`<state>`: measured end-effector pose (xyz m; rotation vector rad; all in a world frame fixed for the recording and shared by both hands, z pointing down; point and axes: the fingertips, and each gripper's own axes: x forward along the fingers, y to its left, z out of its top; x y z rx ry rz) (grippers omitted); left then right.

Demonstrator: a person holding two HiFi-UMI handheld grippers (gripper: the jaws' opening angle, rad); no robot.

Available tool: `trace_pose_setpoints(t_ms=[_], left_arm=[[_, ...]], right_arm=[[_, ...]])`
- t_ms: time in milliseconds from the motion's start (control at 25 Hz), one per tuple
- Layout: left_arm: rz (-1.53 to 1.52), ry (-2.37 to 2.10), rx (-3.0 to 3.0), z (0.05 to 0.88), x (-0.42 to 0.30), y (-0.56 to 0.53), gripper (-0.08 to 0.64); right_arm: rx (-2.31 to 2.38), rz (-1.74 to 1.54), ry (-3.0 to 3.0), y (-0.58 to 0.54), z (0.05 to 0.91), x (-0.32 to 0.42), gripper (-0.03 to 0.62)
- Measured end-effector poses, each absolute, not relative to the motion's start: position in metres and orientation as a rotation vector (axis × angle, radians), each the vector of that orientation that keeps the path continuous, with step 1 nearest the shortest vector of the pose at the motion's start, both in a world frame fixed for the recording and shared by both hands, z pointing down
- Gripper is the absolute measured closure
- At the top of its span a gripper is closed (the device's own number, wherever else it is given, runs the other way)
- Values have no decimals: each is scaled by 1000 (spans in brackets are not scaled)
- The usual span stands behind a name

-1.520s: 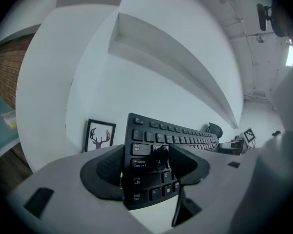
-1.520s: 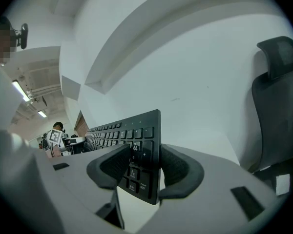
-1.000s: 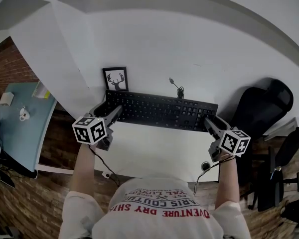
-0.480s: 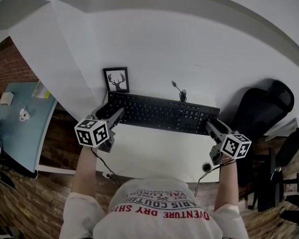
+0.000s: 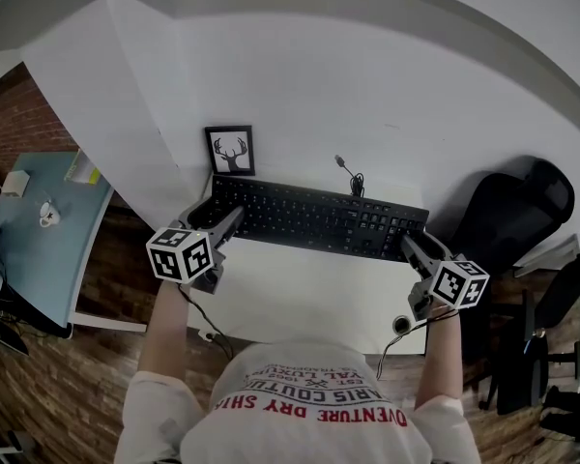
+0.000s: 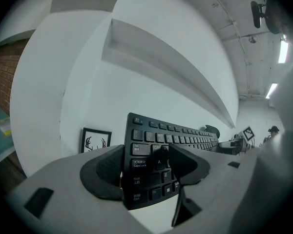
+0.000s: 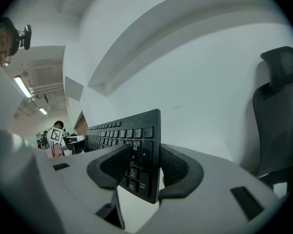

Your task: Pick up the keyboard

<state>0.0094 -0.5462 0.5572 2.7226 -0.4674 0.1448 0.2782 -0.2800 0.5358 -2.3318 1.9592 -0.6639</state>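
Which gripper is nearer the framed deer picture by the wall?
Left. The left gripper grips the left end of the keyboard, just in front of the framed deer picture. The right gripper grips the keyboard's opposite end, well off to the picture's right.

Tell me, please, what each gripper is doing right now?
Left gripper: closed on the keyboard, left end.
Right gripper: closed on its right end.

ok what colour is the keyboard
The keyboard is black with white lettering on the keys, clearest in the left gripper view.
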Motion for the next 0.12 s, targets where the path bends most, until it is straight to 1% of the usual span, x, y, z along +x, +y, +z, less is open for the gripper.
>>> trace_pose_setpoints(t_ms=[120], left_arm=[[145, -469, 2724, 556, 10, -546, 268]], right_arm=[[-2330, -663, 1960, -280, 536, 279, 385]])
